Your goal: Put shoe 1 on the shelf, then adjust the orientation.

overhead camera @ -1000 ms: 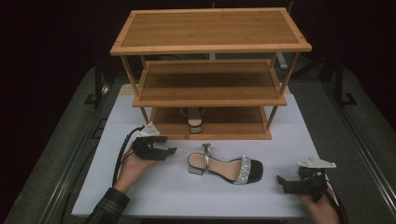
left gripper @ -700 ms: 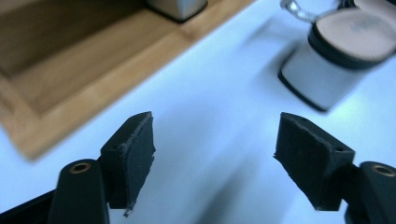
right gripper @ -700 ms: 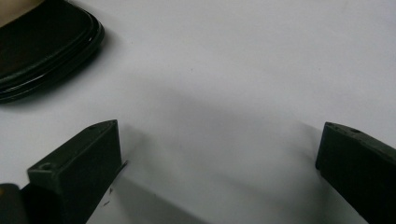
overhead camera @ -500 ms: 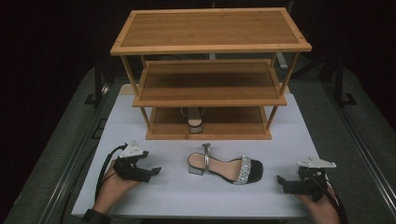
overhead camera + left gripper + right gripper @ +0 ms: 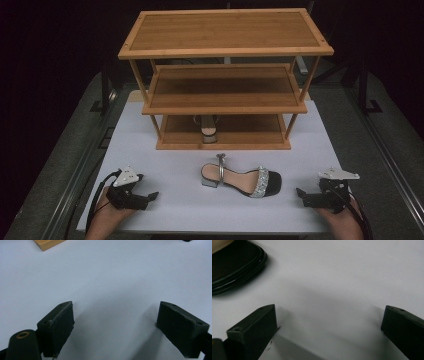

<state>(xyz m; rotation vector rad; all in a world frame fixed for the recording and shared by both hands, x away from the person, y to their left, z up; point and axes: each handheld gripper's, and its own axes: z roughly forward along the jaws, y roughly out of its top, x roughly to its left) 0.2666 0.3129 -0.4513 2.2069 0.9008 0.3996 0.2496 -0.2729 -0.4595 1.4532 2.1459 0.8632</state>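
Observation:
A black block-heel sandal with a glittery toe strap lies on its sole in the middle of the white table; its toe appears at the top left of the right gripper view. A second sandal stands on the bottom shelf of the wooden rack. My left gripper rests low at the front left, apart from the sandal. Its jaws have just been opening and stand open with bare table between them. My right gripper sits at the front right, open and empty.
The three-tier wooden rack stands at the back of the table; its upper two shelves are bare. A corner of its base shows in the left gripper view. Dark metal frame rails run along both sides of the table.
My left gripper has drawn back from beside the sandal's heel toward the front left corner and sunk a little. The right gripper and both sandals have stayed put.

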